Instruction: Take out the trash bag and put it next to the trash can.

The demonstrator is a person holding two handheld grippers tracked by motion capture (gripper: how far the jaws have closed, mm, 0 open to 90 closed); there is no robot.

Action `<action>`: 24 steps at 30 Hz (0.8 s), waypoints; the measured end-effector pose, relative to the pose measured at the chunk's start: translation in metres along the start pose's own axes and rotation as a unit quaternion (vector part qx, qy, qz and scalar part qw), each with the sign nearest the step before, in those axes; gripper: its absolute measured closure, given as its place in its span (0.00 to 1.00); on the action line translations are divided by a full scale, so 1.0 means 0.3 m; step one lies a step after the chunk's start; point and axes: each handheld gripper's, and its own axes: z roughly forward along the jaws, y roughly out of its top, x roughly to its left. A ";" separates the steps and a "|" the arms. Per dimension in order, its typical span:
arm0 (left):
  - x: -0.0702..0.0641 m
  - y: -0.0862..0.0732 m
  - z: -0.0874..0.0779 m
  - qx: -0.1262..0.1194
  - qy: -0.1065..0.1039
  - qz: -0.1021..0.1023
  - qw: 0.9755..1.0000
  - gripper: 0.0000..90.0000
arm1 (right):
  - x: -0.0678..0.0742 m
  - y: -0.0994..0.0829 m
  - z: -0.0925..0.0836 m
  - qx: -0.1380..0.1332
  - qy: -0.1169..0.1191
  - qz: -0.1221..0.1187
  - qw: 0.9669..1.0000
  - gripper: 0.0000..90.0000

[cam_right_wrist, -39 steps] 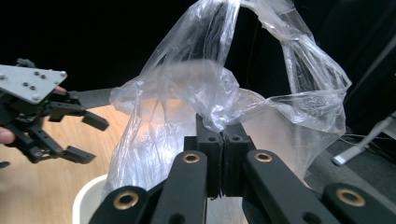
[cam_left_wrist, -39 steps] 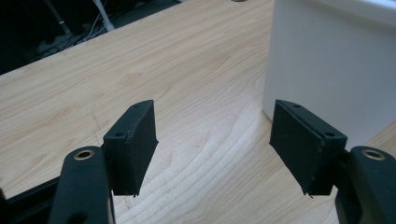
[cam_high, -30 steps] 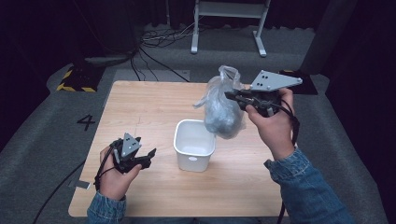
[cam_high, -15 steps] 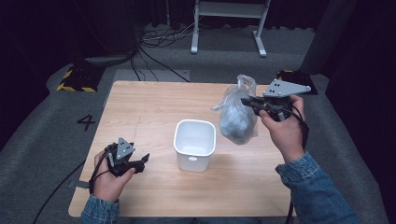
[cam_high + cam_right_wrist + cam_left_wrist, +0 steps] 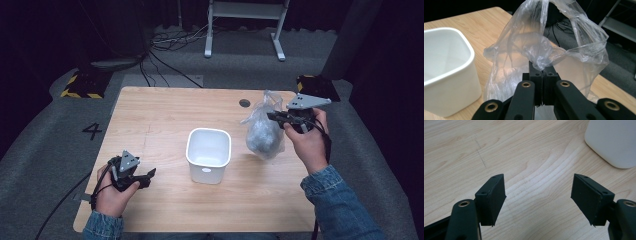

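A clear plastic bag (image 5: 263, 131) hangs from my right gripper (image 5: 272, 116) over the table's right side, its bottom near or on the wood. In the right gripper view the jaws are shut on a bunched fold of the plastic bag (image 5: 541, 50). A white square bin (image 5: 209, 152) stands empty at the table's middle, left of the bag; the white bin (image 5: 446, 67) also sits left in the right gripper view. My left gripper (image 5: 148, 175) rests low at the front left, open, with bare wood between its pads (image 5: 492, 197).
The wooden table (image 5: 165, 115) has a round hole (image 5: 244, 103) near its far edge. Beyond it are floor cables (image 5: 165, 50), a white stand (image 5: 245, 20) and a yellow-black striped block (image 5: 80, 82). A "4" (image 5: 93, 131) is marked on the floor at left.
My right gripper carried the bag from above the bin rightward and down beside it. The left gripper drew back toward the front left edge.
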 end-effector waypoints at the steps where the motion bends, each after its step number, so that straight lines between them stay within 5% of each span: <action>1: 0.001 -0.001 0.002 0.001 -0.001 -0.001 1.000 0.30 | -0.004 -0.010 0.009 0.003 0.000 0.001 1.000 0.99; 17: 0.026 -0.031 0.046 0.014 -0.007 -0.009 1.000 0.30 | -0.019 -0.162 0.137 0.031 0.032 0.035 0.998 0.98; 24: 0.025 -0.031 0.052 0.013 -0.009 -0.010 1.000 0.30 | -0.011 -0.170 0.127 0.011 0.034 0.063 0.997 0.80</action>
